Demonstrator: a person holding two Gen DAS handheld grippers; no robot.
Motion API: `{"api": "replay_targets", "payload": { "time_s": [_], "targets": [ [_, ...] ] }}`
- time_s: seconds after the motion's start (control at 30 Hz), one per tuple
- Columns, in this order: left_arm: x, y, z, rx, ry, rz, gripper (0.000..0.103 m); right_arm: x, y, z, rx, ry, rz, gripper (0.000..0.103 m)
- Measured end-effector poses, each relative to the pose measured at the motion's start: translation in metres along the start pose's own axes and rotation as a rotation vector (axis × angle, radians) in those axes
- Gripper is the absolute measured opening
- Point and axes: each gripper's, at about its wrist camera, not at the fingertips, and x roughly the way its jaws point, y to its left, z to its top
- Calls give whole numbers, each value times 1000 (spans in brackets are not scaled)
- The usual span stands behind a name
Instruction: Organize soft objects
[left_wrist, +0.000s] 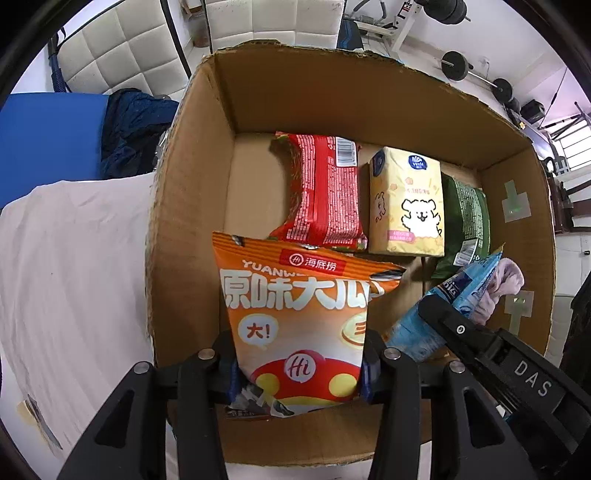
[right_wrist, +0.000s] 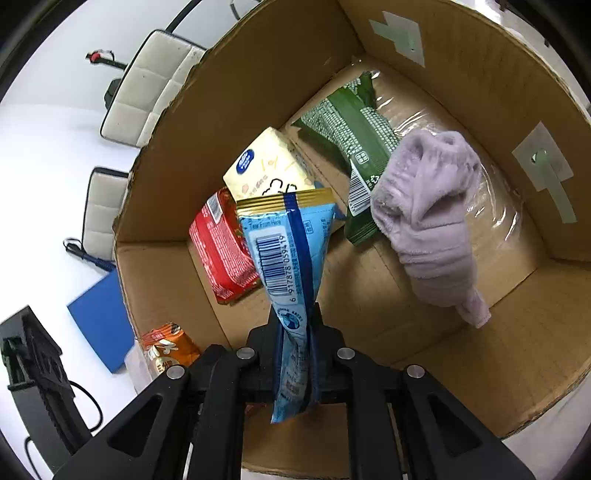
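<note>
My left gripper (left_wrist: 297, 363) is shut on an orange snack bag (left_wrist: 295, 317) and holds it over the near edge of the open cardboard box (left_wrist: 184, 184). My right gripper (right_wrist: 295, 325) is shut on a light blue packet (right_wrist: 284, 258) and holds it above the box floor; the packet also shows in the left wrist view (left_wrist: 443, 306). On the box floor lie a red packet (left_wrist: 321, 192), a yellow tissue pack (left_wrist: 406, 203), a green packet (left_wrist: 469, 221) and a lilac plush cloth (right_wrist: 432, 218). The orange bag shows at the box's outer corner in the right wrist view (right_wrist: 166, 347).
The box stands on a white sheet (left_wrist: 74, 277). A blue mat (left_wrist: 48, 140) and dark clothing (left_wrist: 136, 125) lie beyond it. White padded chairs (right_wrist: 147, 88) stand behind, and weights (left_wrist: 476, 77) at the far right.
</note>
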Motion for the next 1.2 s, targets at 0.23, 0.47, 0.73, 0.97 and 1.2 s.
{"api": "replay_targets", "payload": {
  "time_s": [0.23, 0.47, 0.73, 0.97, 1.2],
  "targets": [
    [-2, -5, -5, 12, 1, 9, 50, -8, 16, -8, -76, 18, -27, 54],
    [-20, 0, -11, -10, -44, 1, 59, -34, 16, -13, -136, -2, -68, 59],
    [-45, 6, -25, -25, -101, 8, 61, -71, 10, -17, -292, -41, -231, 59],
    [-66, 7, -43, -42, -166, -4, 91, -92, 15, -27, -463, -103, -400, 87],
    [-81, 4, -57, -43, -199, 10, 102, -113, 19, -37, -542, -167, -467, 103]
  ]
}}
